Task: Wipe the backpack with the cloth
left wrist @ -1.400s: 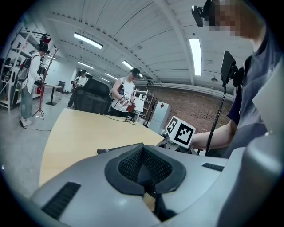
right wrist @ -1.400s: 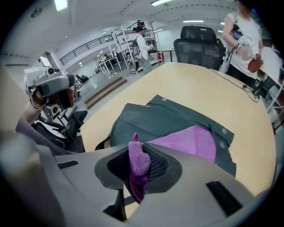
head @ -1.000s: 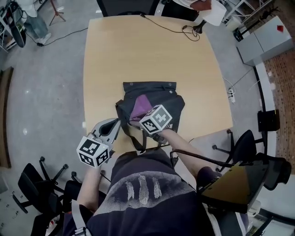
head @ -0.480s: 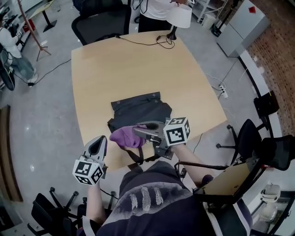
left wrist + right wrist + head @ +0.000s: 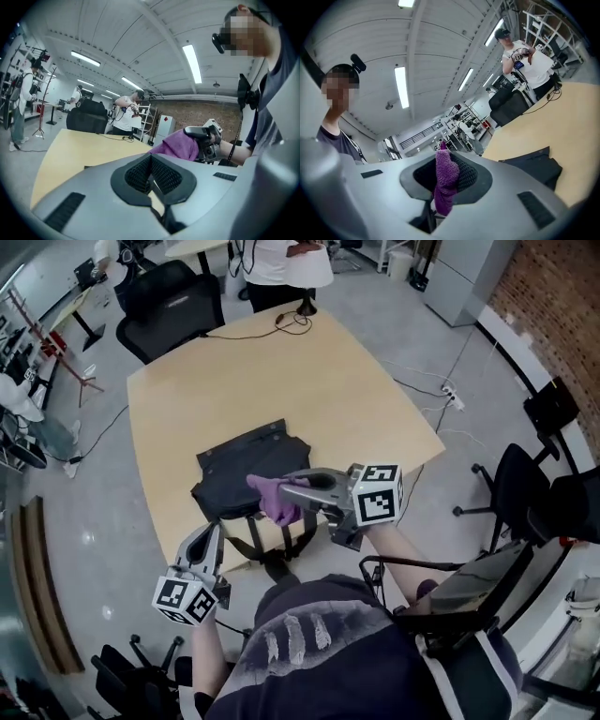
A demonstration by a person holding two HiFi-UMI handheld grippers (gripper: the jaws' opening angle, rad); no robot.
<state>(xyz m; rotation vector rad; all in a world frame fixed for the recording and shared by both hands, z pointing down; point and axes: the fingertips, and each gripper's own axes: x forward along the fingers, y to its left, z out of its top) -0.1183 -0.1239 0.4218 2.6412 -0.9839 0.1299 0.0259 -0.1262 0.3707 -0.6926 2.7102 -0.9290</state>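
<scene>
Right hand-held gripper (image 5: 284,487) clamped on the purple cloth (image 5: 272,500) over the near part of the black backpack (image 5: 242,470); left hand-held gripper (image 5: 207,534) closed on nothing.

The backpack lies flat on the wooden desk (image 5: 281,371), toward its near edge; its straps (image 5: 272,554) hang over that edge; in the right gripper view the cloth (image 5: 446,180) is pinched between the jaws and droops below them, with the backpack (image 5: 534,168) off to the right; whether the cloth touches the backpack cannot be told; the left hand-held gripper is at the desk's near edge, left of the straps, its jaws pressed together in the left gripper view; a person (image 5: 277,259) stands at the desk's far end.
</scene>
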